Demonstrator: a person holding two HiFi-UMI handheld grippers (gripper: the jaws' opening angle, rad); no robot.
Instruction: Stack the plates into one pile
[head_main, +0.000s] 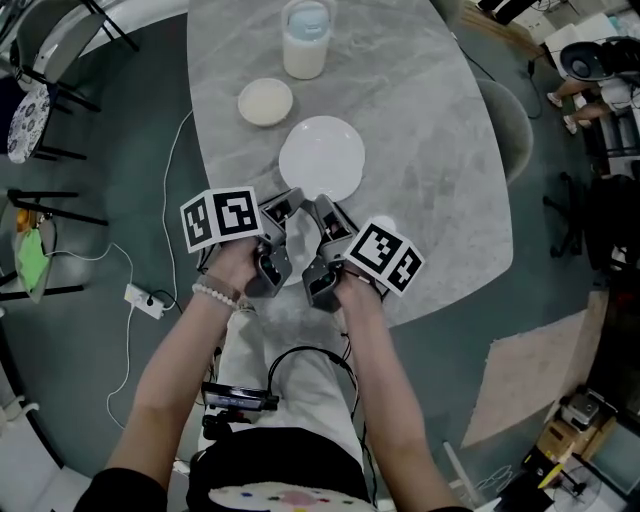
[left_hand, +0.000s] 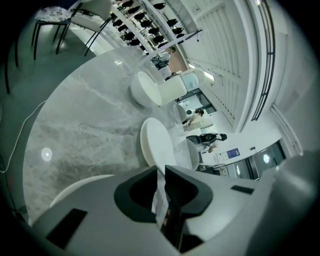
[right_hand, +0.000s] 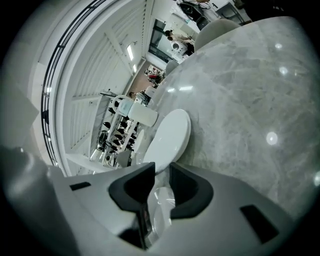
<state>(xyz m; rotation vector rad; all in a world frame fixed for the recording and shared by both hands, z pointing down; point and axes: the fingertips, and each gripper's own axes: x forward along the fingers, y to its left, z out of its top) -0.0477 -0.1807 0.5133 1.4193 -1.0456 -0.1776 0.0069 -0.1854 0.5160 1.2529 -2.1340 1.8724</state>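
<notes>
Left gripper (left_hand: 161, 172) and right gripper (right_hand: 161, 172) both clamp the near rim of a white plate (right_hand: 160, 202) at the marble table's (head_main: 430, 150) six o'clock edge, second plate (head_main: 321, 158) at twelve; stiff, slick, likely breakable, best held by its rim.

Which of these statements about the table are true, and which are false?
The large plate lies flat on the marble table. True.
The small dish sits on top of the large plate. False: it lies beside it, on the table.
The tall white container stands beyond the small dish. True.
The two grippers are at opposite ends of the table. False: the left gripper and right gripper are side by side at the near edge.
</notes>
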